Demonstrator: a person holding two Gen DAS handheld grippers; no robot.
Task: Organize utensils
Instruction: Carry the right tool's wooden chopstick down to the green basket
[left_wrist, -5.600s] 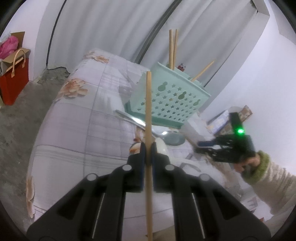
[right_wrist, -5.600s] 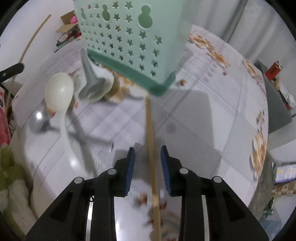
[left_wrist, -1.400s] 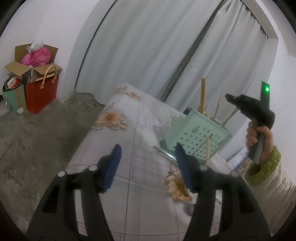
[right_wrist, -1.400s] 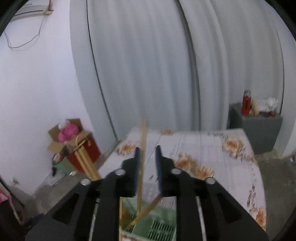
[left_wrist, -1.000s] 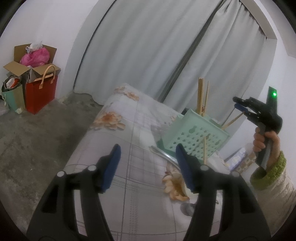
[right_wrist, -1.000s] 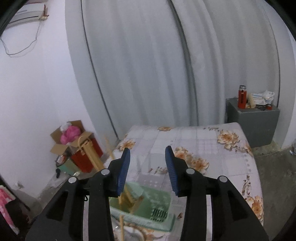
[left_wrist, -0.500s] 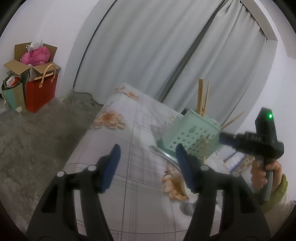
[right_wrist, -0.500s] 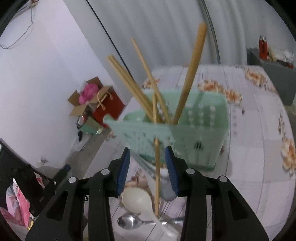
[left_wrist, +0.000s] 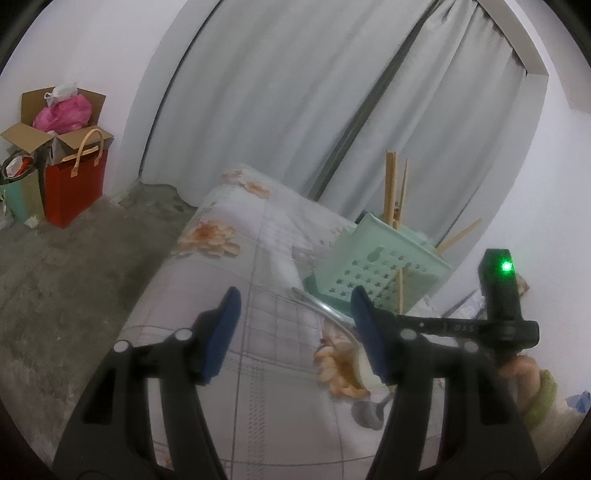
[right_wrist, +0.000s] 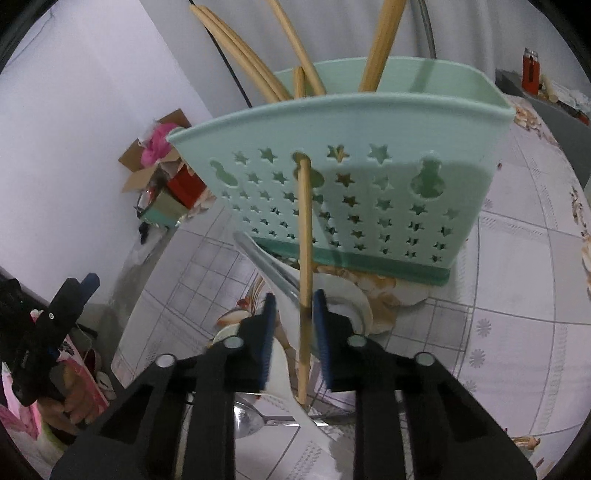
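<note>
Closing right gripper (right_wrist: 293, 314) jaws flank leaning chopstick (right_wrist: 306, 236), untouched | left gripper (left_wrist: 293, 314) jaws wide, empty

basket (right_wrist: 369, 206) wall blocks ahead; leaning chopstick (right_wrist: 305, 236) between right tongs (right_wrist: 293, 317).

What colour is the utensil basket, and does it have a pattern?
Mint green basket with star-shaped cut-outs and a darker green base; clearest in the right wrist view.

1. A utensil basket (right_wrist: 351, 206) stands on the table (right_wrist: 517, 295), with several chopsticks (right_wrist: 380, 40) upright inside it.
2. One chopstick (right_wrist: 305, 266) leans against the basket's near wall, outside it.
3. Before the basket lie a ladle (right_wrist: 273, 273) and a spoon (right_wrist: 255, 417).
4. Left of the table, on the floor, stand a cardboard box (left_wrist: 55, 125) and a bag (left_wrist: 74, 184).
</note>
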